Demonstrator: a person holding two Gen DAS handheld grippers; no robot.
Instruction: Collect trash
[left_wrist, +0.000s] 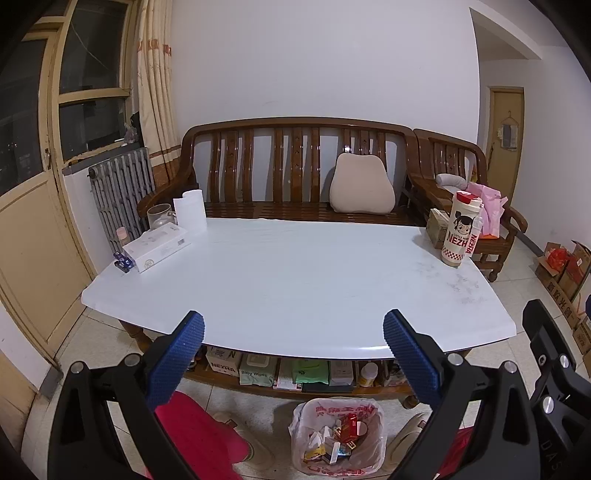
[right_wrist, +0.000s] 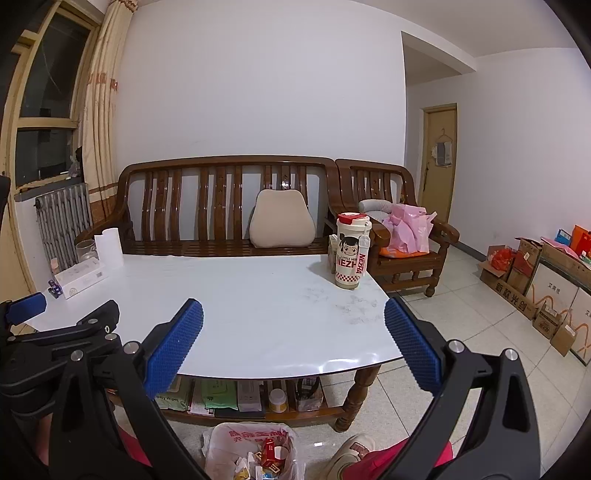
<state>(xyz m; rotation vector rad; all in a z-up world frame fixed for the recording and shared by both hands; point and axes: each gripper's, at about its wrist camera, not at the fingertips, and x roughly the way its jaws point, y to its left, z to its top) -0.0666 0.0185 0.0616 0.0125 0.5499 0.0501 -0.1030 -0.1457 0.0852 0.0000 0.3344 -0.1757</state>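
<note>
Both tongs (left_wrist: 293, 334) (right_wrist: 293, 328) gape wide, empty, above the bag-lined bin (left_wrist: 338, 439) holding wrappers and cartons.

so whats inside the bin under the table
The bin, lined with a white plastic bag printed in red, holds crumpled white paper, a red carton and other small packets. Whatever lies deeper is covered by that top layer and the bag's folds.

Your trash bin (left_wrist: 338, 439) stands upright on the tiled floor just in front of the low table, lined with a thin white plastic bag printed in red. Inside it you see the collected trash (left_wrist: 340, 437): a red carton, crumpled white paper and small wrappers piled loosely, below the rim.
</note>
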